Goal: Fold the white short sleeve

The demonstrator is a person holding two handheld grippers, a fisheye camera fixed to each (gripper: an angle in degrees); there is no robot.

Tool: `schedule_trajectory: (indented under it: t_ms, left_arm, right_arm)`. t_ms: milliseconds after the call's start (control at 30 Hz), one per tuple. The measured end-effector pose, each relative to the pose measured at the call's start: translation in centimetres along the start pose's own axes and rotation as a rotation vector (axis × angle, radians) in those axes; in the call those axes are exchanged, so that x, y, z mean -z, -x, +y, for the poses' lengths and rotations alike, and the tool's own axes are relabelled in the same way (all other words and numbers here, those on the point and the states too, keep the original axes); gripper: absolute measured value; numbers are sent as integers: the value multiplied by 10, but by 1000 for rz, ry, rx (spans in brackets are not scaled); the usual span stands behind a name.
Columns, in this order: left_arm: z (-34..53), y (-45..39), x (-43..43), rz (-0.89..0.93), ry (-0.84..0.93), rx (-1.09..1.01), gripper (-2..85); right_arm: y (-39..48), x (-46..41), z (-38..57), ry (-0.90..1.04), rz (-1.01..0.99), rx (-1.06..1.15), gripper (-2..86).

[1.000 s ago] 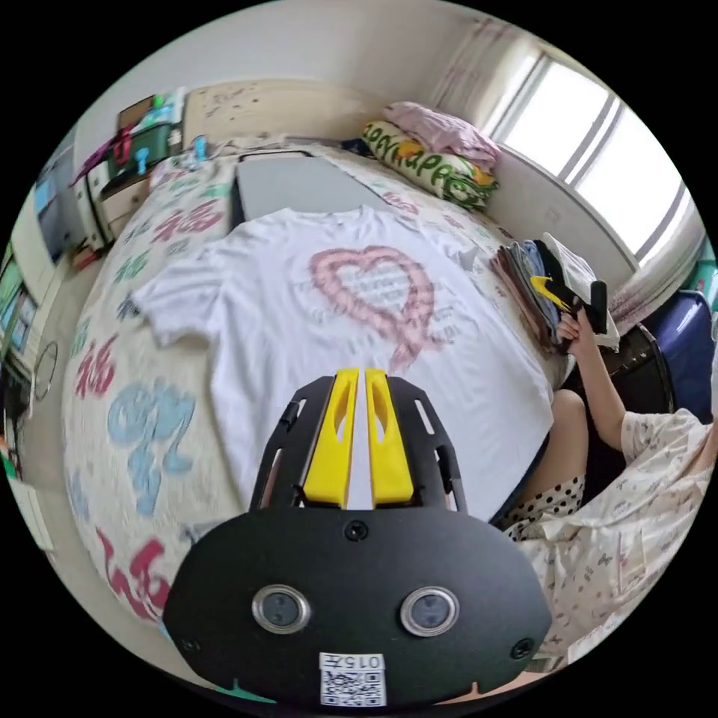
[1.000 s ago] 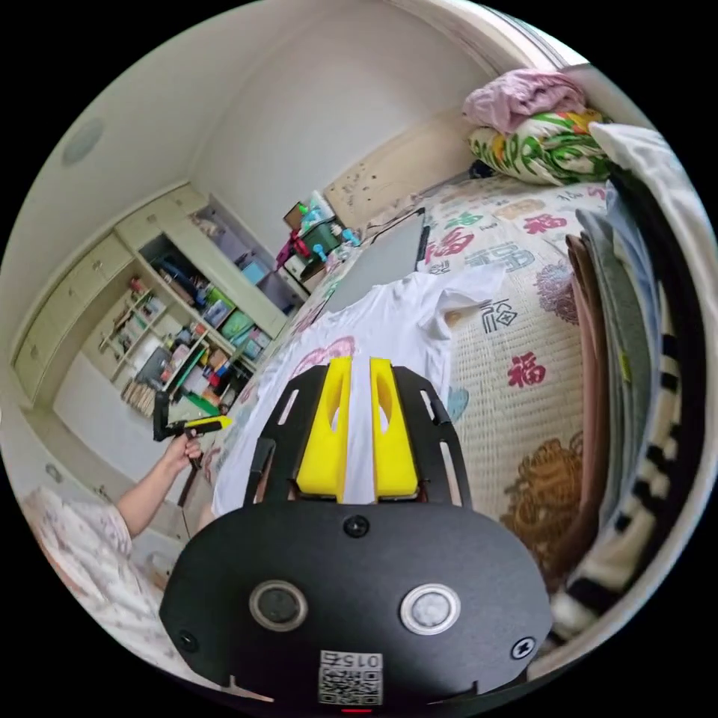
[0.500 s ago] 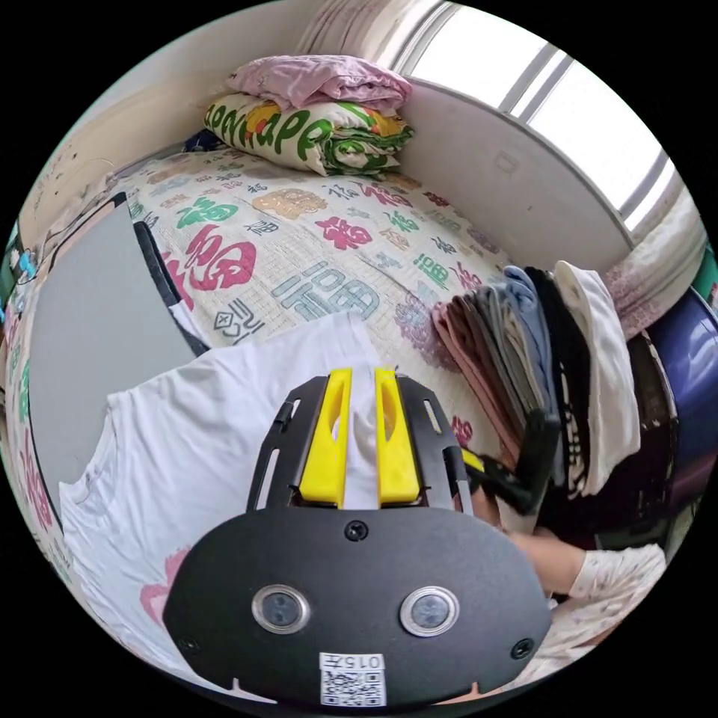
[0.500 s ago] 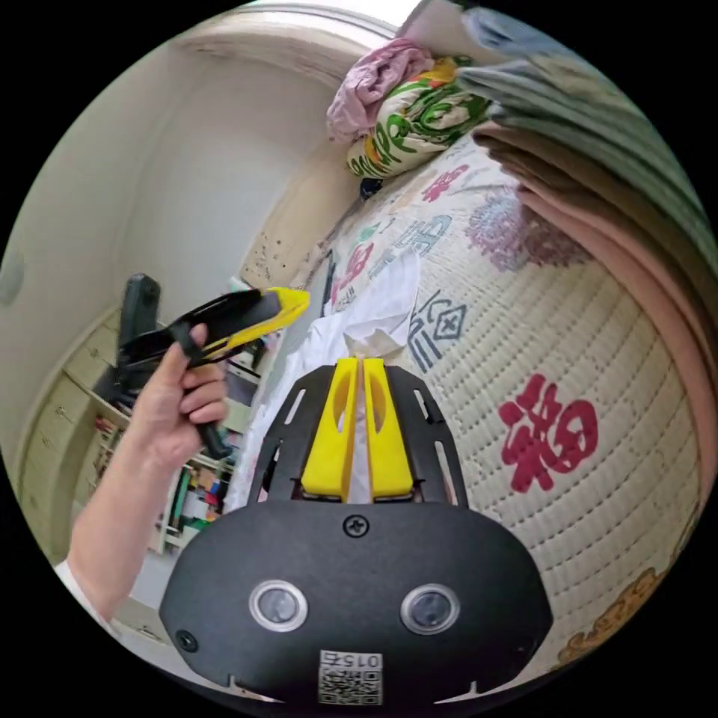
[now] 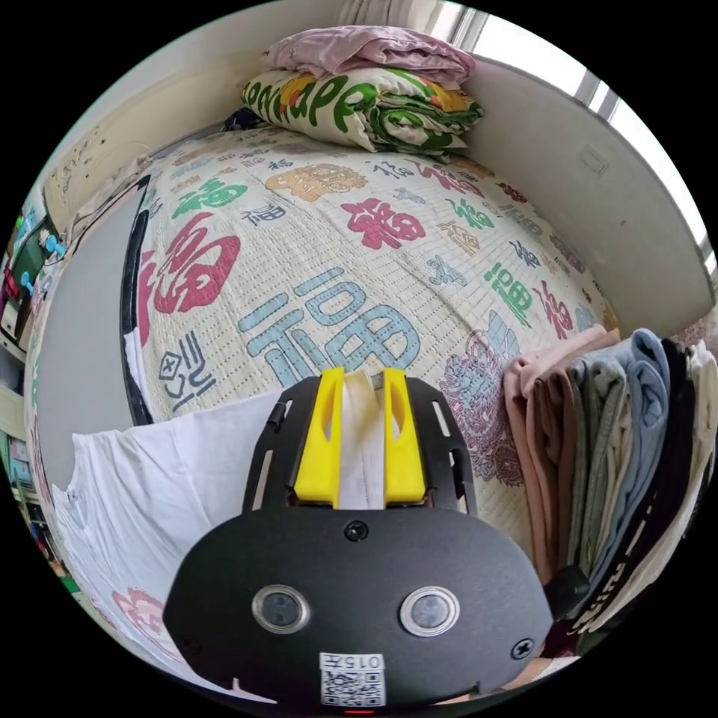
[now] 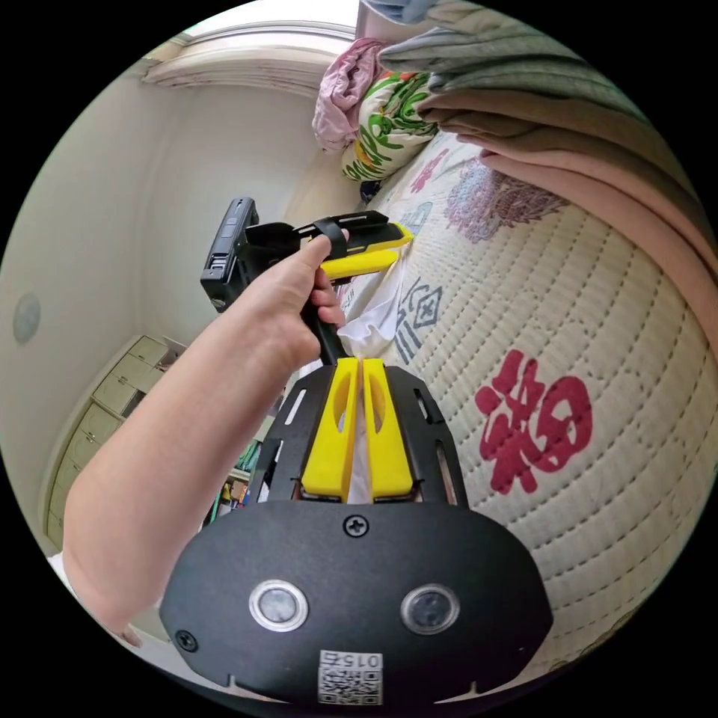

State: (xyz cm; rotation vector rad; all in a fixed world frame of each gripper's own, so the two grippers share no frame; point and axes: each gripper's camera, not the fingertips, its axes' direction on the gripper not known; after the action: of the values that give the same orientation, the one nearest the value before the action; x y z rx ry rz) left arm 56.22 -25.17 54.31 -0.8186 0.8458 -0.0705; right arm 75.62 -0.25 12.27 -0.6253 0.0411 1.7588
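The white short-sleeve shirt (image 5: 164, 479) lies flat on the patterned bed cover (image 5: 336, 247), with part of its pink print at the lower left. My left gripper (image 5: 363, 372) is open, and the edge of the shirt's sleeve (image 5: 363, 441) lies between its jaws. In the right gripper view a hand (image 6: 277, 292) holds that left gripper (image 6: 396, 245) just over the bunched white sleeve (image 6: 374, 314). My right gripper (image 6: 363, 363) is shut, its tips right at that bunched cloth, low over the bed cover (image 6: 561, 336). I cannot tell whether it pinches any of it.
A stack of folded clothes (image 5: 598, 449) stands on edge close by on the bed, also at the top of the right gripper view (image 6: 568, 112). Rolled bedding (image 5: 359, 97) sits against the far wall. A grey board (image 5: 75, 321) lies beside the shirt.
The left gripper has come down to the sleeve and its jaws have spread around the sleeve's edge. The right gripper sank closer to the bed, still shut.
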Motion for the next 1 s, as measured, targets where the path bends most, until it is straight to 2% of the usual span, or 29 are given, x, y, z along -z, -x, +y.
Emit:
schedule_trajectory:
  t_ms: [133,233,300,367,467,600,667,733,867,933,1000]
  left_arm:
    - [13,9,9,23,-28,-17,29]
    - [40,38,45,100,-144,21,10]
    - [66,69,84,167,-259,47,7]
    - [118,124,146,203,-427,124,4]
    - [188,196,214,209,-514,185,1]
    - [282,254,260,225,-512,193,-1]
    - [337,275,258,194,-429,207,1]
    - [373,284,249,195,-379,227,4]
    - [423,297,238,152,-252,250,35]
    - [432,297,245,109,-201,258,59]
    - [438,281,262,107,-228,204,71]
  right_arm:
    - [-4,-6,12,2,-65,21,1]
    - [-7,-13,18,31,-92,15,1]
    - [6,-14,27,36,-92,90,2]
    - [36,-16,46,42,-22,256,2]
    - [75,-25,72,119,27,432,3]
    - [119,-45,113,283,85,636,5]
    - [129,-57,145,369,136,723,9]
    - [125,-67,163,425,151,731,14]
    - [100,-87,199,665,78,736,53]
    - [97,-91,199,700,88,743,64]
    - [98,-89,185,655,111,725,71]
